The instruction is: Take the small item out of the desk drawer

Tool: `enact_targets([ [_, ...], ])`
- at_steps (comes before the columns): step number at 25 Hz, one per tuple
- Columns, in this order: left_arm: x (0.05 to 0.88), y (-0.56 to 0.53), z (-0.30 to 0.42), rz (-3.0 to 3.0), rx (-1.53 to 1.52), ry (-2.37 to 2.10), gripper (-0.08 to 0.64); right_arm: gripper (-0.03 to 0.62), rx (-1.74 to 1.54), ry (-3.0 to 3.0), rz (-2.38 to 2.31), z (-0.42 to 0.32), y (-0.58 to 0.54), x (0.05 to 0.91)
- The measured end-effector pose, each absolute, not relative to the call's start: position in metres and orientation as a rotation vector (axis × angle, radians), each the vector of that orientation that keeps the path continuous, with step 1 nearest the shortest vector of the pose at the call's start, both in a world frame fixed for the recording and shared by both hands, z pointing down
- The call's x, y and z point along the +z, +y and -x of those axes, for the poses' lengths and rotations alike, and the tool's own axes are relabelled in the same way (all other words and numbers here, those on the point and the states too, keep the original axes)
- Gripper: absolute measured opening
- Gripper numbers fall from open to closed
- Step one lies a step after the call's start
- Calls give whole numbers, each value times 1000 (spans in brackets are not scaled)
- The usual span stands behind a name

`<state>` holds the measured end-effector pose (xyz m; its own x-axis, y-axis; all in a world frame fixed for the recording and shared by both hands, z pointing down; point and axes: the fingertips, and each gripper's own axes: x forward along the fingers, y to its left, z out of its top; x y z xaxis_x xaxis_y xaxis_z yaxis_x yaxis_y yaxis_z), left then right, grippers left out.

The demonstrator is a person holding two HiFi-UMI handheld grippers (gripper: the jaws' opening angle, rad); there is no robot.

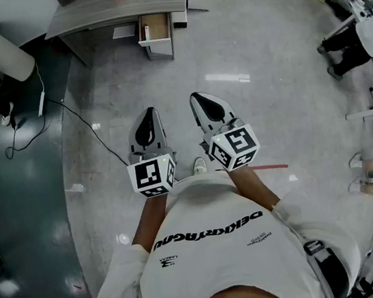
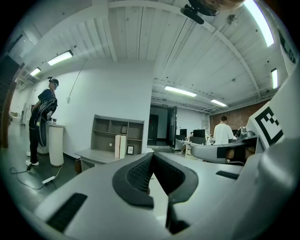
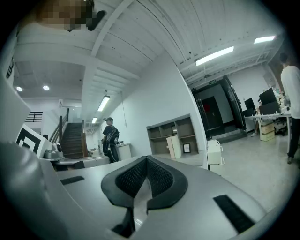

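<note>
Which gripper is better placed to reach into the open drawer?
Left, marginally. The left gripper lines up closer under the drawer; the right gripper sits further to the side. Both are shut, empty and far from the desk.

Open desk drawer [image 1: 155, 31]: contents too small to tell from head view. Top edge cuts off the desk [image 1: 105, 13]; right edge cuts off a person [image 1: 357, 41].

Office: desk [image 1: 112, 11], shelf unit [image 2: 117, 130], monitors [image 2: 198, 134]
</note>
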<state>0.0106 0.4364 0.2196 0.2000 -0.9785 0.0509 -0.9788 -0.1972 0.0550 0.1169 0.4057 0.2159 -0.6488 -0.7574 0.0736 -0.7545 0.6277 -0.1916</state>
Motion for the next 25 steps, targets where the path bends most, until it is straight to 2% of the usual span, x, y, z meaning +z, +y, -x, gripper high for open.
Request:
enact_targets([
  [13,222,430,-60,-2327,45,-2007,15,31,-326,2830,1246,-163,395,214],
  [25,243,423,-64,-2296,93,-2024,15,31,-316,2855,1171,-156,381,226],
])
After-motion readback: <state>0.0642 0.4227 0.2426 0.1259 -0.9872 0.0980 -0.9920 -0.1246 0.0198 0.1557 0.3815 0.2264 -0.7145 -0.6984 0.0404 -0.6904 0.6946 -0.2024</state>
